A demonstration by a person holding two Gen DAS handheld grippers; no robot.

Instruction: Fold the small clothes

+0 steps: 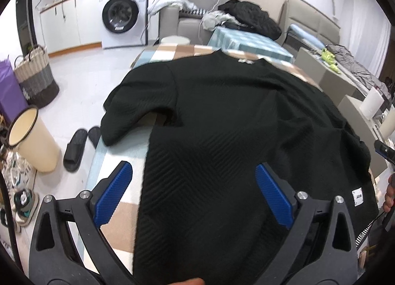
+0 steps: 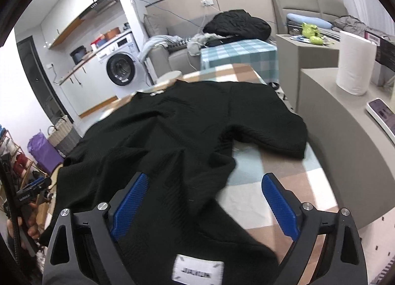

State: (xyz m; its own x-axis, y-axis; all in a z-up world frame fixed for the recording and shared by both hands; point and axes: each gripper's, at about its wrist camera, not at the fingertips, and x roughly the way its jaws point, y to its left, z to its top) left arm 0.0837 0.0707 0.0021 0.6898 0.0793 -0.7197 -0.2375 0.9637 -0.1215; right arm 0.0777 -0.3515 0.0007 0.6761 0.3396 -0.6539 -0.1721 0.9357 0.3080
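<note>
A black short-sleeved knit top (image 1: pixel 222 121) lies spread on a table with a checked cloth (image 1: pixel 116 151), collar at the far end and hem toward me. It also shows in the right wrist view (image 2: pixel 172 131), with a white label (image 2: pixel 197 270) at the near hem. My left gripper (image 1: pixel 193 193) is open, its blue pads either side of the hem's left part. My right gripper (image 2: pixel 209 203) is open over the hem's right part, its left pad (image 2: pixel 130 201) above the cloth and its right pad (image 2: pixel 279 206) above the table.
A cream bin (image 1: pixel 32 141), black slippers (image 1: pixel 74 149) and a woven basket (image 1: pixel 34 77) stand on the floor at left. A washing machine (image 1: pixel 123 13) is at the back. A grey counter (image 2: pixel 345 136) with a paper roll (image 2: pixel 353 62) and a phone (image 2: pixel 382 114) runs along the right.
</note>
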